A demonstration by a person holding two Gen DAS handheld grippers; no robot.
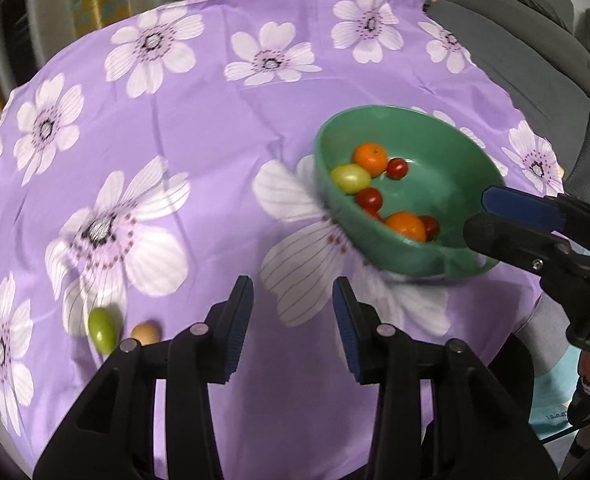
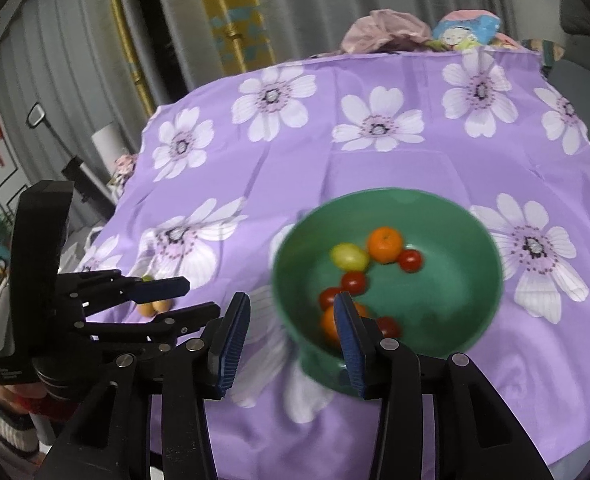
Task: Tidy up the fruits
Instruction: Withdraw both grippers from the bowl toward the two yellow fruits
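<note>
Resting on a bench draped in a purple flowered cloth (image 1: 223, 128), a green bowl (image 1: 447, 196) holds two oranges, several red cherry tomatoes and a yellow-green oval tomato (image 1: 350, 178) whose long axis runs roughly left to right. Outside the bowl, near the bench's front left edge, a green oval fruit (image 1: 102, 330) lies with its long axis pointing away from the camera, just beside a small tan fruit (image 1: 146, 332). The left gripper (image 1: 293, 324) and the right gripper (image 2: 291, 340) both hover with fingers spread apart, holding nothing.
</note>
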